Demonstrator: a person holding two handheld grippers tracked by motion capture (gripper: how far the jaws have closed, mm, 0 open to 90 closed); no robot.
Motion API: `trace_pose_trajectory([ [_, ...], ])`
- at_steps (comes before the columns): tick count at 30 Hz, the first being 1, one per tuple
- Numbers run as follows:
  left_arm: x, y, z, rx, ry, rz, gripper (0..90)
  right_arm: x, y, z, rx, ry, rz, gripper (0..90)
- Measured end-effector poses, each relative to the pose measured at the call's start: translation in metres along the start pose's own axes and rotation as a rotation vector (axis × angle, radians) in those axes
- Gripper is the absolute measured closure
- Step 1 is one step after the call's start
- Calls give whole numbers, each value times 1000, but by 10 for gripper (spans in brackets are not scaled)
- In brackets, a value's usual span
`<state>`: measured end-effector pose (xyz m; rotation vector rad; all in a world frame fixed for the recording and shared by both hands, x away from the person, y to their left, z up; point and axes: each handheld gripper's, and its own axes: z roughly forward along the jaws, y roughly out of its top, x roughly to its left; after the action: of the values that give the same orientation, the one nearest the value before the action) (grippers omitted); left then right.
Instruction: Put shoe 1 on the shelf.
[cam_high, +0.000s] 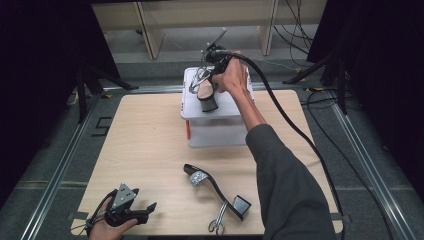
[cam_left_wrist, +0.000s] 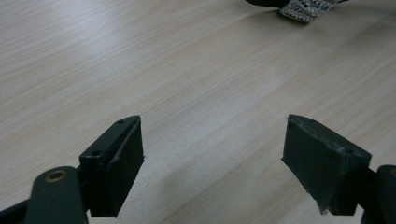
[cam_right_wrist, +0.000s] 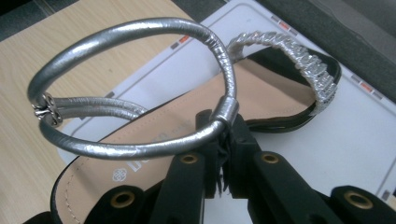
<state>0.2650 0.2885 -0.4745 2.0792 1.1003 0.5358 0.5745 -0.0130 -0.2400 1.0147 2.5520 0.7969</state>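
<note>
Sandal (cam_high: 206, 95), pinched by its silver ankle strap (cam_right_wrist: 140, 88) in the right gripper (cam_right_wrist: 223, 140), is being set on the white box (cam_high: 220, 127) at the table's far edge, so release is judged next, while the left gripper (cam_high: 131, 209) is held wide open and idle.

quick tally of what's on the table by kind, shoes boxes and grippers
Sandals: 2, one lying on the table, one held over the white box
White box: 1
Grippers: 2, left gripper open on the table, right gripper shut on the held sandal's back strap
Total: 5
</note>
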Motion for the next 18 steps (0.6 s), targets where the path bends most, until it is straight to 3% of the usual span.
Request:
trace_pose_trajectory([
  [1, -1, 0, 0, -6, -8, -14, 199, -1, -4, 3, 6, 2, -2, 861],
  [5, -2, 0, 1, 2, -5, 7, 199, 0, -17, 8, 24, 20, -2, 846],
  [7, -2, 1, 1, -1, -6, 1, 199, -1, -20, 8, 5, 19, -2, 834],
  [10, -2, 0, 1, -6, -14, -14, 199, -4, -24, 5, 7, 9, 34, 703],
  [12, -1, 0, 1, 1, -3, 5, 199, -7, -26, 2, 20, 8, 32, 651],
  [15, -1, 0, 1, 3, -9, -2, 199, -10, -33, -7, 18, -16, 14, 555],
  [18, -2, 0, 1, 2, -9, -5, 199, -8, -41, -22, -13, 17, 47, 507],
])
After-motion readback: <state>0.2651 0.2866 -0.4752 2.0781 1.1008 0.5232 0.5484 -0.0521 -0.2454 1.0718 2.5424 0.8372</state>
